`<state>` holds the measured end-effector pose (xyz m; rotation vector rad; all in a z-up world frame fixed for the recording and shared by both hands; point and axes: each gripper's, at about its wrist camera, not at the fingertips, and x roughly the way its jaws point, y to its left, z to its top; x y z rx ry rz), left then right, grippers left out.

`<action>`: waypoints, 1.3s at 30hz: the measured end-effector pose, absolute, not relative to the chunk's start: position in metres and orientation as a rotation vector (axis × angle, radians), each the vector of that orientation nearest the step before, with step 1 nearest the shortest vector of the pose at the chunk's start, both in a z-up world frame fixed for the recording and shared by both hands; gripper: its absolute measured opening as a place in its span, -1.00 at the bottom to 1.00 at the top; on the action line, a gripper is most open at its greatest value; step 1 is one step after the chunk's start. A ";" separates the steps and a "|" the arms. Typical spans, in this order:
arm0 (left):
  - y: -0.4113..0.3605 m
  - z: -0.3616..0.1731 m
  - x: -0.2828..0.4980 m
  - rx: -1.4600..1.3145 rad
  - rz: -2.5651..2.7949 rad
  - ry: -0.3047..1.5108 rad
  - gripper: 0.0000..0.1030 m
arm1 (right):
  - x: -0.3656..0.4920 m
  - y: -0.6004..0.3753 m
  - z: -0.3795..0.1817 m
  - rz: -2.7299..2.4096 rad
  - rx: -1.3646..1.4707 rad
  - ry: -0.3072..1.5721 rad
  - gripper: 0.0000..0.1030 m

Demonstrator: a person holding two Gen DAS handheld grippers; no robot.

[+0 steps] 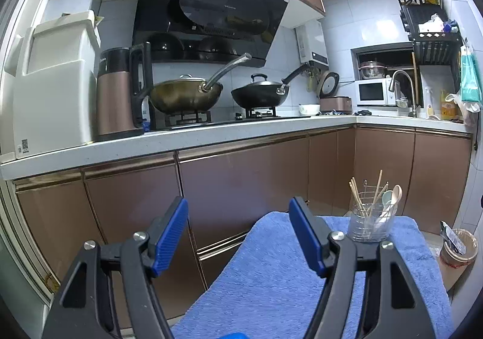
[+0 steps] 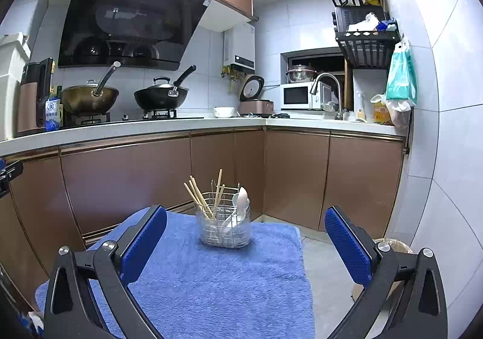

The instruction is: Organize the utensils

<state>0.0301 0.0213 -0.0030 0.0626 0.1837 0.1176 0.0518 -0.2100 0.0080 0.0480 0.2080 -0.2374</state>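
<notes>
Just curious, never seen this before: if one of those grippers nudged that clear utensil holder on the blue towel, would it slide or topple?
The utensil holder would probably tip rather than slide, since the blue towel looks plush and grippy. The chopsticks and spoons stand tall, likely making it top-heavy. It looks light.

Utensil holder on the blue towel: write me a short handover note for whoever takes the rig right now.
Left tongs: open, empty, off to the left of the holder.
Right tongs: open, empty, facing the holder.
Utensil holder: upright on the blue towel, with chopsticks and spoons inside.
Done: no loose utensils visible on the towel.
Left: possibly nothing; check outside the views.
</notes>
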 end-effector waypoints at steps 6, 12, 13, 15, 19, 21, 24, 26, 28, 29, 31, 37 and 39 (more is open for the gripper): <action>0.021 0.001 0.019 0.066 0.117 0.165 0.31 | 0.043 -0.209 0.012 -0.236 0.049 0.192 0.99; 0.022 0.005 0.010 0.068 0.117 0.147 0.31 | 0.034 -0.211 0.018 -0.240 0.046 0.169 0.99; 0.022 0.006 0.009 0.069 0.118 0.144 0.31 | 0.033 -0.212 0.019 -0.240 0.046 0.166 0.99; 0.022 0.007 0.006 0.069 0.117 0.138 0.31 | 0.031 -0.213 0.020 -0.241 0.045 0.160 1.00; 0.022 0.009 0.000 0.070 0.116 0.125 0.31 | 0.026 -0.212 0.024 -0.243 0.036 0.147 1.00; 0.022 0.011 -0.003 0.069 0.115 0.119 0.31 | 0.024 -0.211 0.026 -0.243 0.031 0.143 0.99; 0.022 0.013 -0.006 0.067 0.115 0.111 0.31 | 0.020 -0.211 0.028 -0.240 0.026 0.134 0.99; 0.023 0.014 -0.009 0.065 0.116 0.106 0.31 | 0.018 -0.210 0.029 -0.240 0.021 0.130 0.99; 0.023 0.015 -0.012 0.063 0.118 0.101 0.31 | 0.016 -0.209 0.030 -0.240 0.016 0.127 0.99; 0.023 0.016 -0.014 0.062 0.119 0.099 0.31 | 0.016 -0.209 0.031 -0.239 0.015 0.125 0.99; 0.024 0.017 -0.016 0.060 0.119 0.096 0.31 | 0.014 -0.209 0.032 -0.237 0.011 0.123 0.99; 0.024 0.019 -0.019 0.057 0.121 0.092 0.31 | 0.012 -0.205 0.033 -0.230 -0.003 0.122 0.99; 0.024 0.019 -0.019 0.058 0.122 0.091 0.31 | 0.011 -0.204 0.033 -0.226 -0.006 0.122 0.99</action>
